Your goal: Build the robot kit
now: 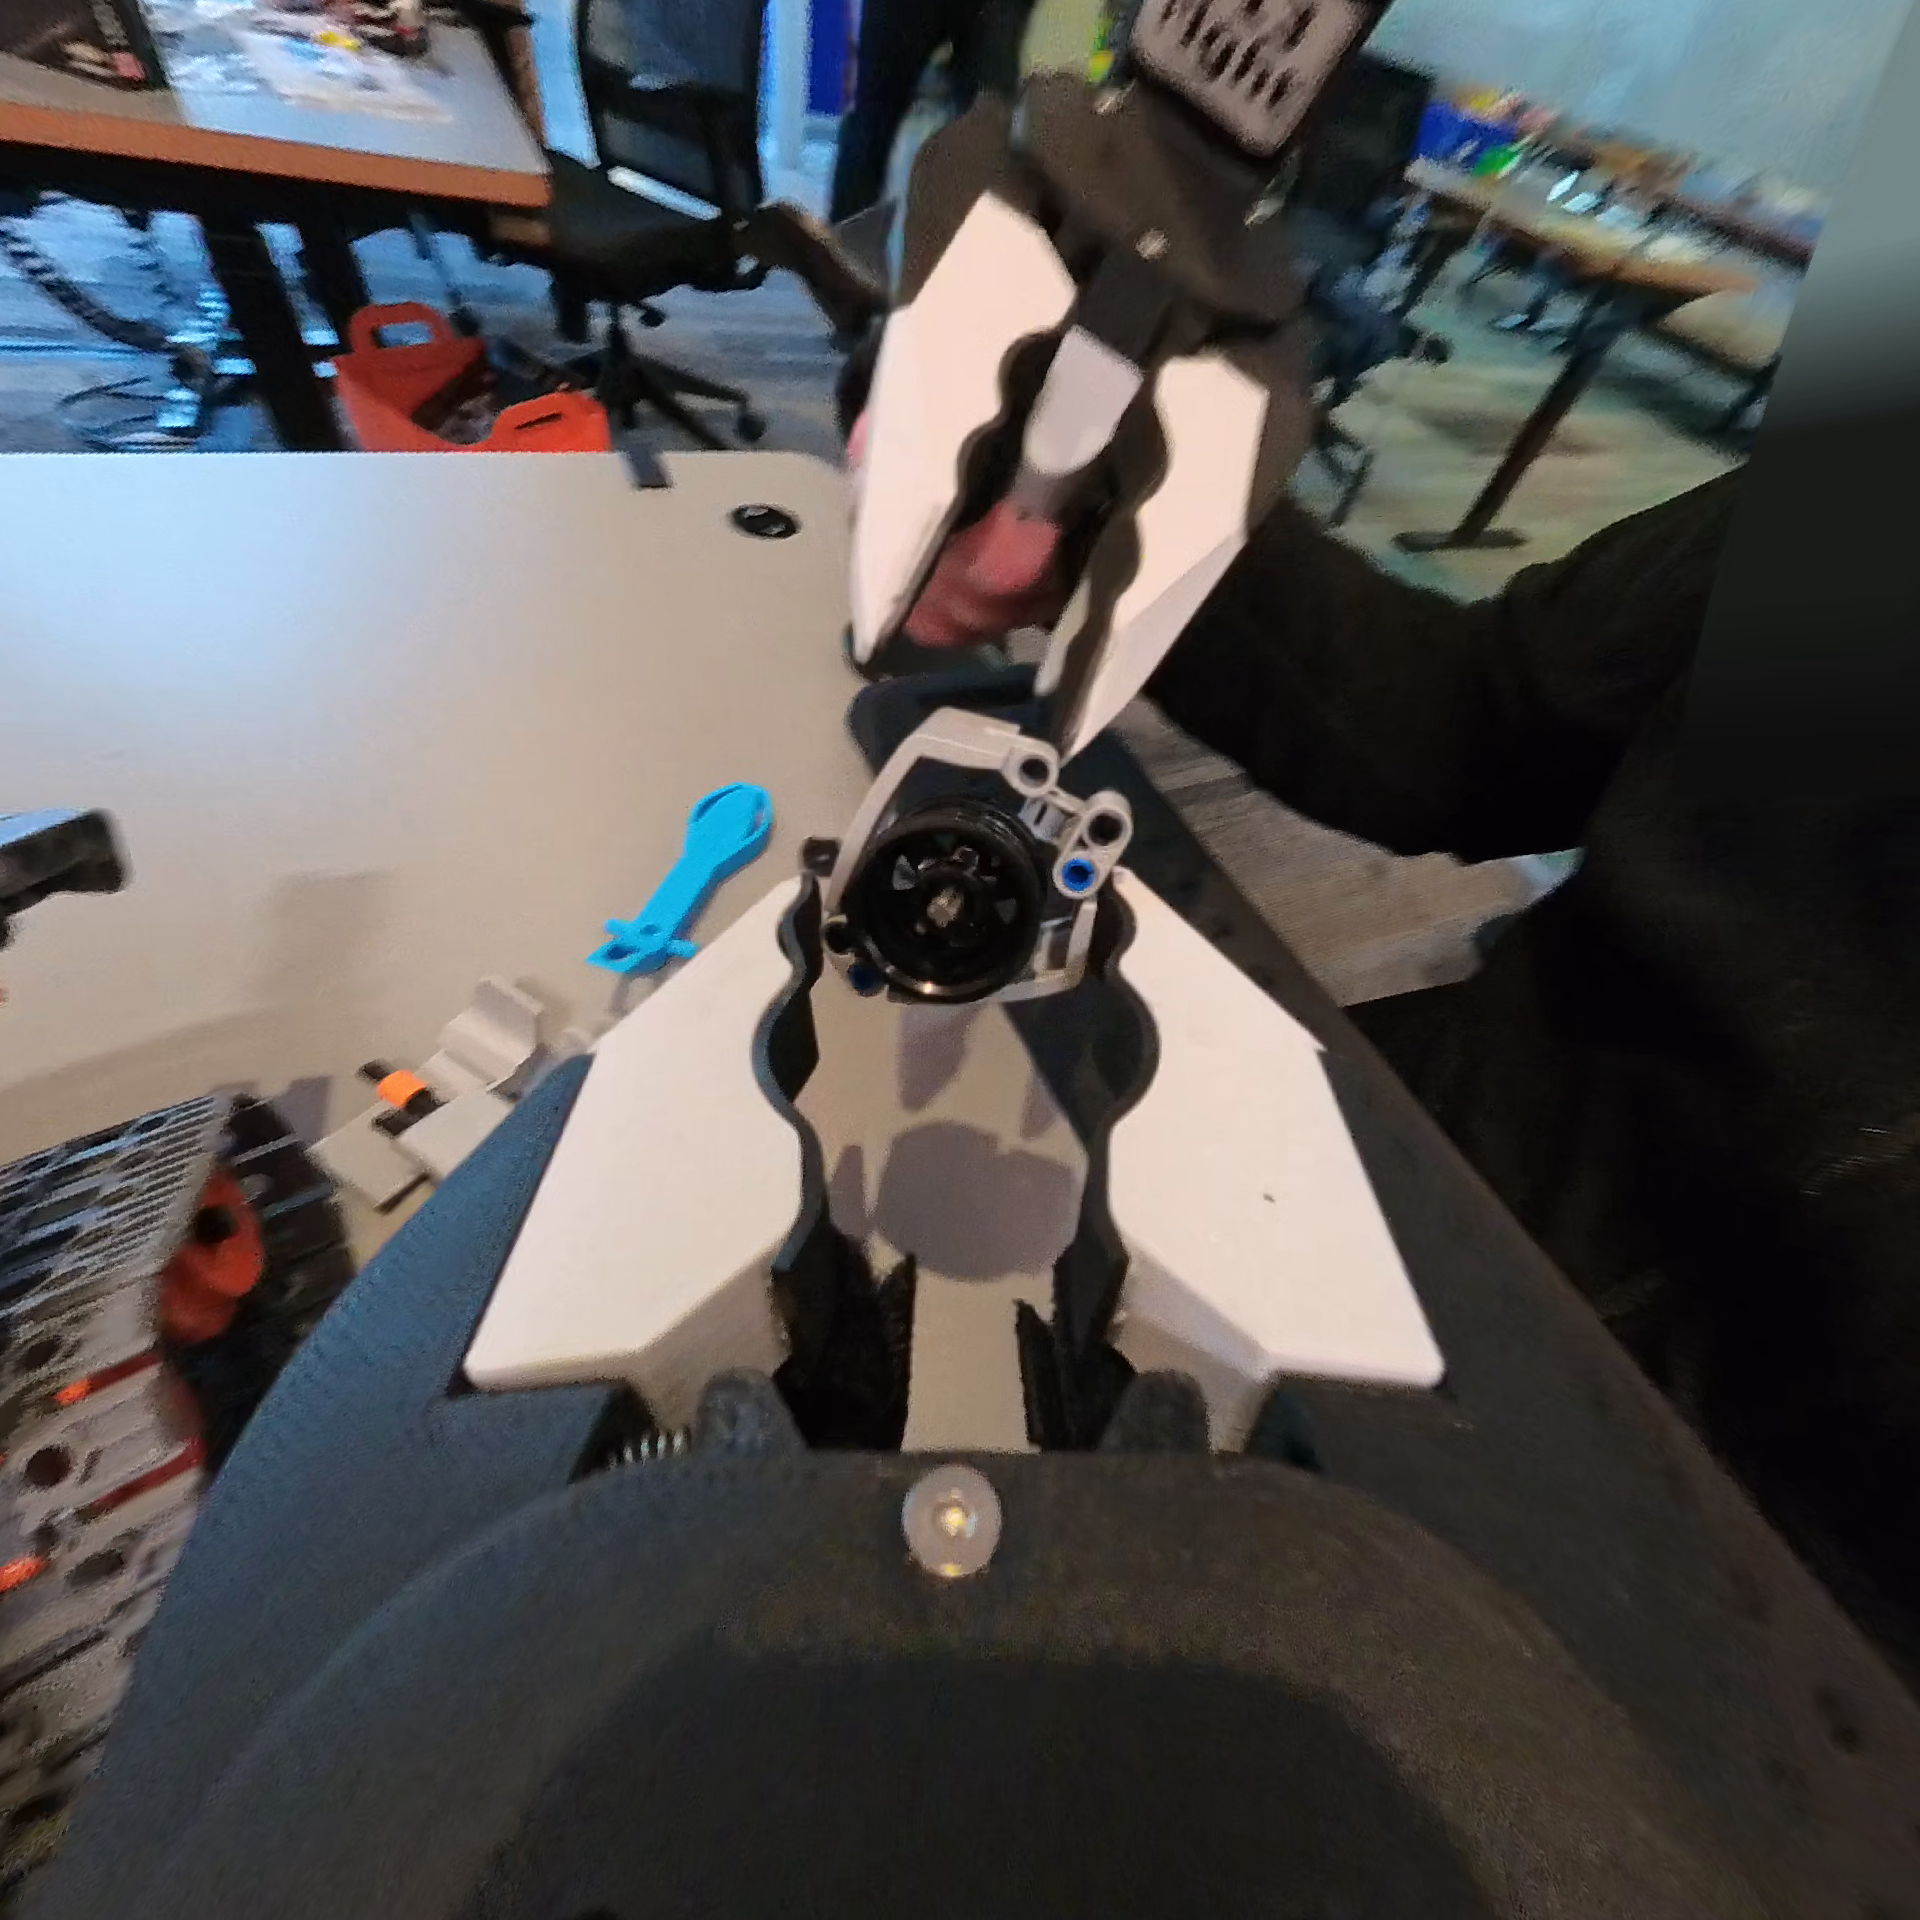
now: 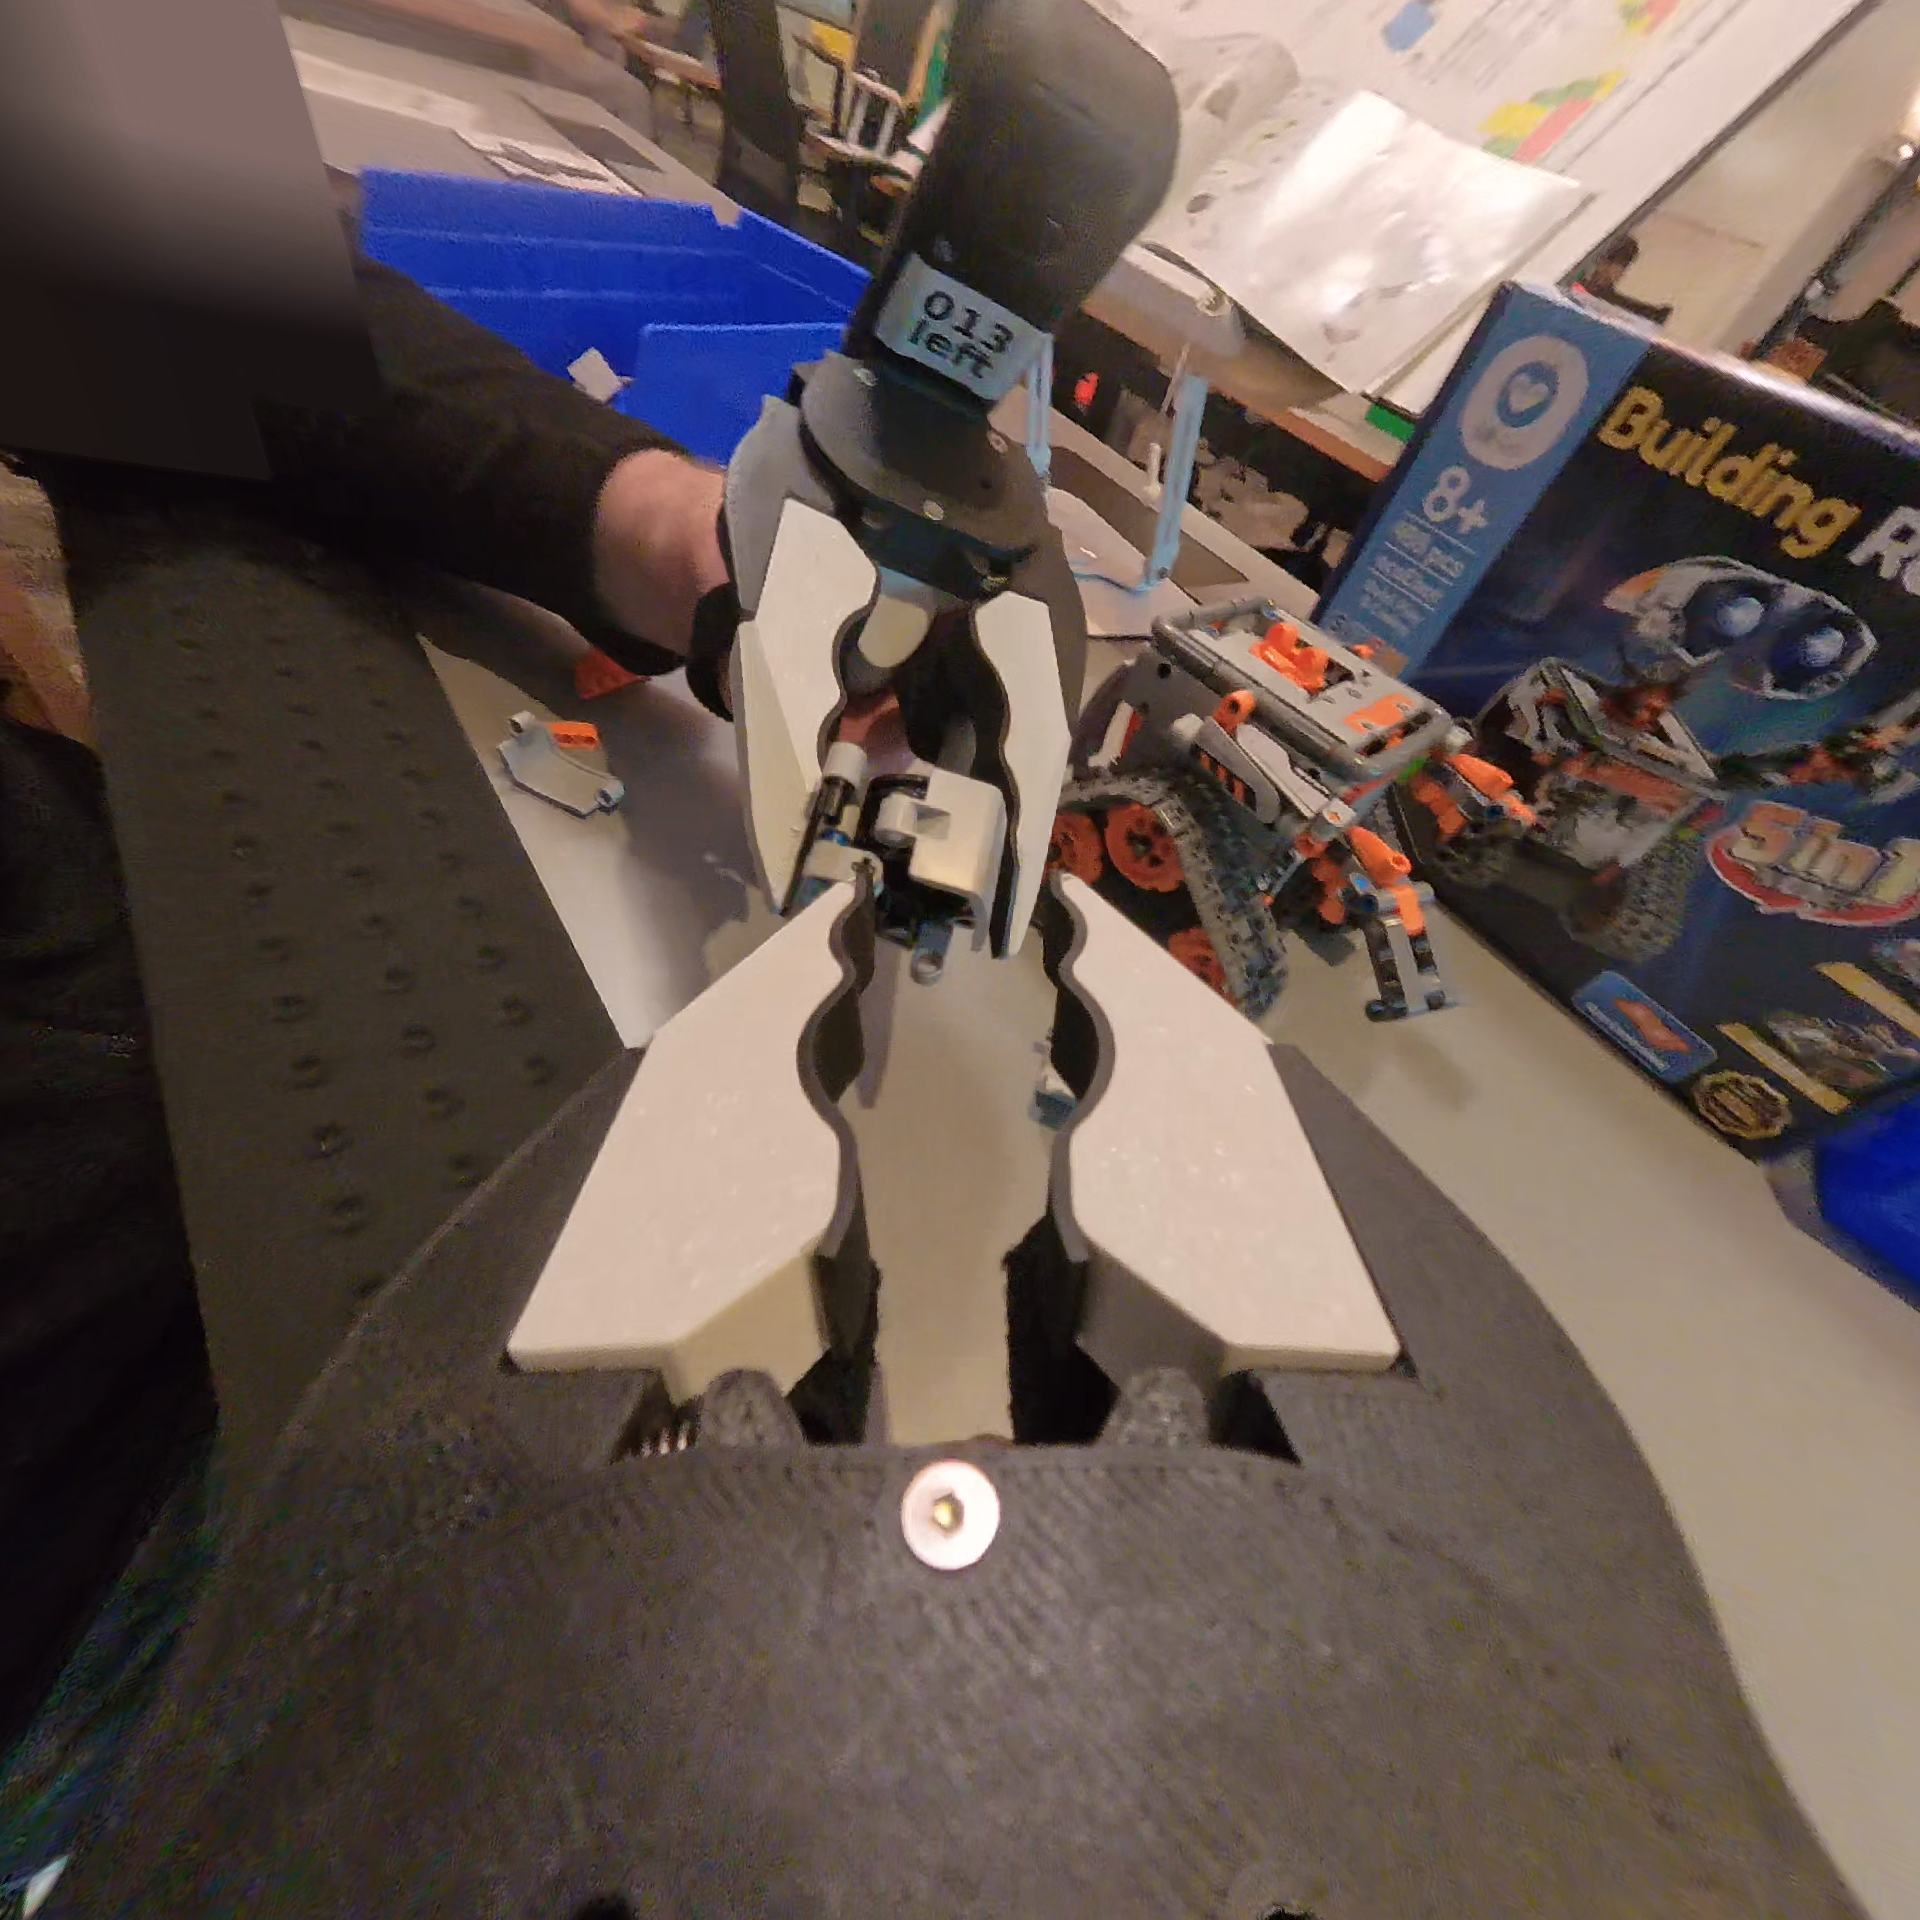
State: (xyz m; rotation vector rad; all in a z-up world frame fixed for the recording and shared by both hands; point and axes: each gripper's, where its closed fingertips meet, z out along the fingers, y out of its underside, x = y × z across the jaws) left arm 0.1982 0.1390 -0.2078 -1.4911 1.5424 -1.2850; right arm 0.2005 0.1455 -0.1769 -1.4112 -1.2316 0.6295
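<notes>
My left gripper [image 1: 961, 896] is shut on a small grey brick assembly [image 1: 961, 894] with a black wheel hub and blue pins, holding it above the white table [image 1: 364, 675]. The right wrist view shows this gripper [image 2: 899, 925] from the other side, clamping the assembly's grey block [image 2: 940, 831]. My right gripper [image 2: 958, 883] is open, its fingertips just under and around the assembly's lower end. In the left wrist view the right gripper [image 1: 971, 691] comes down from above, one fingertip [image 1: 1081, 727] close to the assembly's grey top corner. A person's hand holds each gripper.
A tracked brick robot [image 2: 1247, 790] with orange wheels stands on the table beside a dark blue building-set box [image 2: 1662, 675]. A light blue separator tool [image 1: 696, 883], loose grey pieces [image 1: 457, 1081] and a grey curved panel [image 2: 561, 764] lie nearby. Blue bins [image 2: 623, 281] stand behind. The grippers are tip to tip, or close to it. From the left gripper's tips to the tracked brick robot [image 2: 1247, 790] is close to 12 cm.
</notes>
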